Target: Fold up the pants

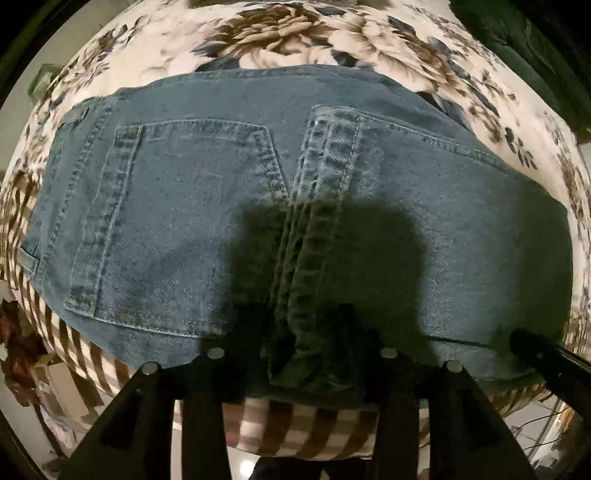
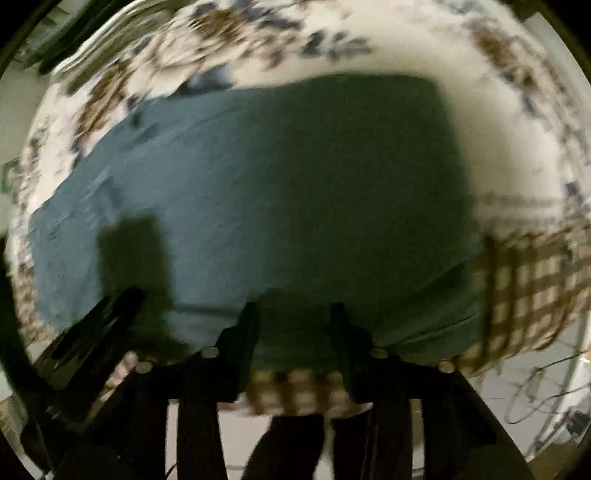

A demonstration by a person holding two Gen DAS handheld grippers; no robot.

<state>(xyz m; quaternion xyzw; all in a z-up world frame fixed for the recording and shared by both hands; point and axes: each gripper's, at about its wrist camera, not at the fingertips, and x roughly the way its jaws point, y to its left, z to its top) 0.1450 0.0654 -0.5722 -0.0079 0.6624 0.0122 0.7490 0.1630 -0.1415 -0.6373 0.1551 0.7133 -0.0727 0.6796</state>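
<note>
The pants point(image 1: 280, 221), a pair of blue jeans, were seen lying folded into a compact block on a bed covered with a floral bedspread point(image 1: 295, 33), with a brown-and-white checked border point(image 1: 303, 432) hanging at the near edge. In the left wrist view a back pocket point(image 1: 177, 229) was shown facing up on the left part of the denim, and a thick stitched seam point(image 1: 314, 221) ran from the far side toward the camera.

The left tongs point(image 1: 303, 325) were held over the near edge of the pants, their fingers lost in their own dark shadow on the cloth; whether they were spread or pinching the seam could not be told. At the right edge of that view a dark finger of the other tool point(image 1: 524, 341) was seen touching the denim.

The right wrist view was blurred. The right tongs point(image 2: 293, 314) were shown spread apart, with both fingertips point(image 2: 249, 314) resting at the near edge of the pants point(image 2: 258, 184) and denim visible between them. The left tongs point(image 2: 92, 325) were seen at the lower left, beside the same edge.
</note>
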